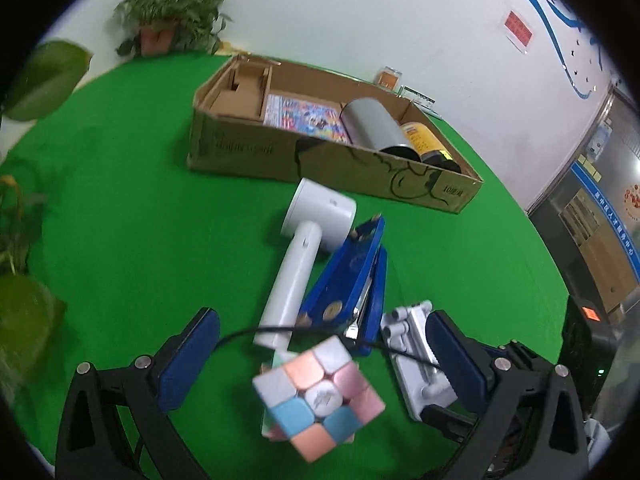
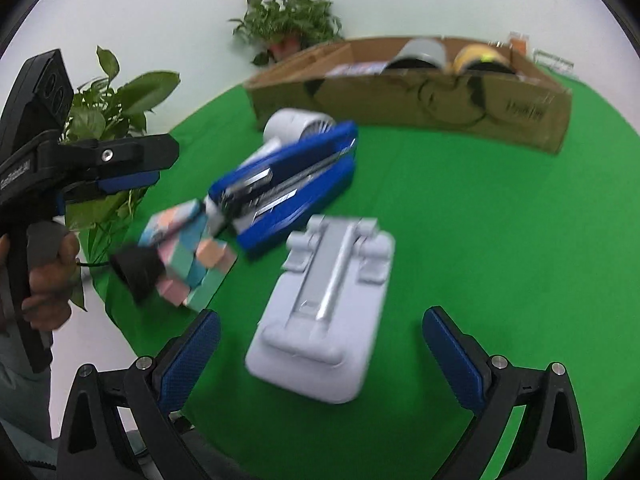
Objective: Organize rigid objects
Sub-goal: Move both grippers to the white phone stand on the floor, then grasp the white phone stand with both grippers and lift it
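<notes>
The cube (image 1: pixel 318 396) sits corner-up between the left gripper's (image 1: pixel 320 364) wide, empty jaws; the stand (image 2: pixel 324 312), lengthwise toward the box (image 2: pixel 420 92), lies between the right gripper's (image 2: pixel 322 356) wide, empty jaws.

A green cloth (image 1: pixel 120 208) covered the round table, and behind it rose a plain white wall (image 1: pixel 340 12). A potted plant (image 1: pixel 170 12) with a terracotta-coloured pot stood at the far edge of the table against the wall. Other large leaves (image 1: pixel 46 78) reached into the left wrist view from the side, some of them yellowed. A red notice (image 1: pixel 519 27) was fixed to the wall, and a blue curved stripe (image 1: pixel 556 40) ran down beside it. A small orange item (image 1: pixel 387 78) stood at the foot of the wall, too small to identify. A doorway with posters (image 1: pixel 596 216) showed at the right.
</notes>
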`<state>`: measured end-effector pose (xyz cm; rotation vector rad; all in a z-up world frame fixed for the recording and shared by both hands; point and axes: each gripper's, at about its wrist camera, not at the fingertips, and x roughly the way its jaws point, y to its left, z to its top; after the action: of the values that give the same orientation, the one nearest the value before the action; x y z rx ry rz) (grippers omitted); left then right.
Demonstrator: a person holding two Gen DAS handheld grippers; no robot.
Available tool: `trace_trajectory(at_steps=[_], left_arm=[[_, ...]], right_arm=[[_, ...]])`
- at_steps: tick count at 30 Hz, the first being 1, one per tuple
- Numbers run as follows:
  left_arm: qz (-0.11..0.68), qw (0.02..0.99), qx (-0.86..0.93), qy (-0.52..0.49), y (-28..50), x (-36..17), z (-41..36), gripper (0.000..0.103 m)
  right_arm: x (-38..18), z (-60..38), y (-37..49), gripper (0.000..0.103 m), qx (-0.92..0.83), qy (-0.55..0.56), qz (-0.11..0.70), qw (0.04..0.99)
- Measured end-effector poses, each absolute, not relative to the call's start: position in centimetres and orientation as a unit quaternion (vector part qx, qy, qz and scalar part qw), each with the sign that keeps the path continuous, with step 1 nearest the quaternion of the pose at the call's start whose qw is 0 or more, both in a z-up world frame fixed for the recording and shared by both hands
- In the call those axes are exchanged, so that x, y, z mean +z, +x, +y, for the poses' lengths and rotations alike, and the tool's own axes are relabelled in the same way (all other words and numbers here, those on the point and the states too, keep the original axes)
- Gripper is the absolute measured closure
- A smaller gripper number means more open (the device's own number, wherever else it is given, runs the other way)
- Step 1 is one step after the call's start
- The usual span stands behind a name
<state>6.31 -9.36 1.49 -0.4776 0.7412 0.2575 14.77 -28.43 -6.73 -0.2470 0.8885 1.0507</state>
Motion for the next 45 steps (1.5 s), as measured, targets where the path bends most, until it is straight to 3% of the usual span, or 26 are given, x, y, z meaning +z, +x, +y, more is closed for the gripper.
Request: trace_trajectory(at_steps=[3,7,17,24,27,32,34,45], left_arm=[[0.356,0.898,0.122,-0.230,5.8,1.2,-9.5,0.001],[0.340,0.906,0.109,-0.227,5.9,2.5,-9.9,0.002],[0.180,0.955,0.207,-0.115,-0.1,16.5,-8.7,0.002],[0.159,0.947,0.270,-0.069,-2.6,23.2,-9.9,0.001],[0.221,0.952,0.198,-0.068,2.1,20.1,-11.4,0.001],[0.388,0.907,-0.002,-0.165,12.7,8.0,-15.6,0.003],[0.433,0.875,-0.068,-0.204,15.0,4.1,-17.6,0.016],[0.521,0.793,-0.148,-0.278,21.7,-3.9,-19.7,0.019]], right_arm=[[-7.5,-27.5,14.2,0.009,0.468,-0.137,0.393,0.779],[-7.7,-27.2,13.6,0.034,0.458,-0.163,0.372,0.791],[-6.7,-32.9,18.5,0.037,0.398,-0.119,0.393,0.820],[-6.6,-35.0,18.7,0.035,0.394,-0.118,0.390,0.824],[-6.5,-35.1,18.2,0.034,0.391,-0.105,0.393,0.825],[-6.5,-36.6,18.1,0.045,0.400,-0.075,0.397,0.823],[-6.5,-37.4,17.9,0.046,0.399,-0.069,0.397,0.824],[-6.9,-40.4,16.5,0.046,0.401,-0.035,0.376,0.834]])
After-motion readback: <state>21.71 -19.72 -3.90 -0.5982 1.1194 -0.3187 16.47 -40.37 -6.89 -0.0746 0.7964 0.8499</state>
